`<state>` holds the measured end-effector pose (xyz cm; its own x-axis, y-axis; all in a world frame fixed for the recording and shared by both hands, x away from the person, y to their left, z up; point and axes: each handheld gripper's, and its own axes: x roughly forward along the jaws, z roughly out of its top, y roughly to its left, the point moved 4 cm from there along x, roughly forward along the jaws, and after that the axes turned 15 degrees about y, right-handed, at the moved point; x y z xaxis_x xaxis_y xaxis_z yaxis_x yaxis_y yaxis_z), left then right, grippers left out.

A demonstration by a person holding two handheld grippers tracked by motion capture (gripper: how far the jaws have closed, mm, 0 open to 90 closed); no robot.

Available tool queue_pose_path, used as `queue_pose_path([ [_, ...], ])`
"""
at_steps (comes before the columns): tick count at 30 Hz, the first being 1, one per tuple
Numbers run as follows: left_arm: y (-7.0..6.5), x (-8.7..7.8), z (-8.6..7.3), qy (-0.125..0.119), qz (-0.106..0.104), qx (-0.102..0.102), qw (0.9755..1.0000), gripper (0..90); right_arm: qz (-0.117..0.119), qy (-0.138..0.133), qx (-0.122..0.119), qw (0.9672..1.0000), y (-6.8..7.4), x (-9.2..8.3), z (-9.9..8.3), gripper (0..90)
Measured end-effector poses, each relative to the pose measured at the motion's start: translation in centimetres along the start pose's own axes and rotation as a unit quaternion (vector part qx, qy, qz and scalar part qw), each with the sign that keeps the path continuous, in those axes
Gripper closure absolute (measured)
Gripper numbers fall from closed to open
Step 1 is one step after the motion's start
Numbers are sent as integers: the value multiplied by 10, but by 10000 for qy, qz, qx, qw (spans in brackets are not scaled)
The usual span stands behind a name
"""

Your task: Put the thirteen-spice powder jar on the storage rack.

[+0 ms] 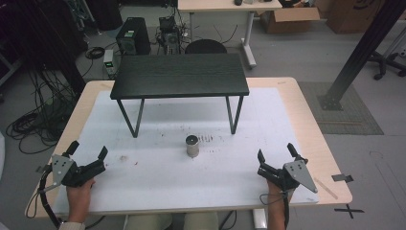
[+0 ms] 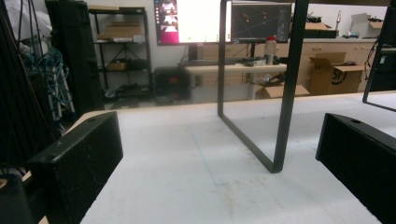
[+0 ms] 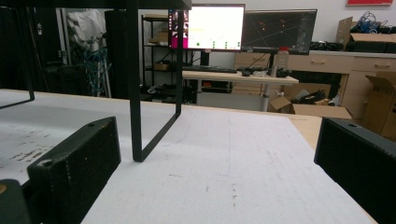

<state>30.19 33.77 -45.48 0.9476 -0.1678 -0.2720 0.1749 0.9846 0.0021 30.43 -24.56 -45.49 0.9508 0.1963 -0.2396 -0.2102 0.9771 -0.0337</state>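
A small grey cylinder (image 1: 192,146) stands upright on the white mat (image 1: 158,177), just in front of a low black shelf-table (image 1: 179,74). My left gripper (image 1: 88,149) rests at the mat's near left, held by a hand, jaws wide apart and empty. My right gripper (image 1: 276,152) sits at the near right, also open with nothing between its jaws. In the left gripper view my left gripper (image 2: 219,158) faces the shelf's black leg frame (image 2: 280,116). In the right gripper view my right gripper (image 3: 217,158) faces the other leg frame (image 3: 135,107).
The wooden table (image 1: 311,139) edges the mat on all sides. A black post (image 1: 361,48) rises to the right of the table. Beyond it are a desk, cardboard boxes (image 1: 289,19), a computer tower (image 1: 133,36) and cables on the floor. Monitors (image 3: 210,28) glow in the background.
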Motion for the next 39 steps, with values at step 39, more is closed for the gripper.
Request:
queue_pose_path([
  [39,0,0,0,-2,-3,10,10000,11,425,-9,-159,9990,22,-7,35,8],
])
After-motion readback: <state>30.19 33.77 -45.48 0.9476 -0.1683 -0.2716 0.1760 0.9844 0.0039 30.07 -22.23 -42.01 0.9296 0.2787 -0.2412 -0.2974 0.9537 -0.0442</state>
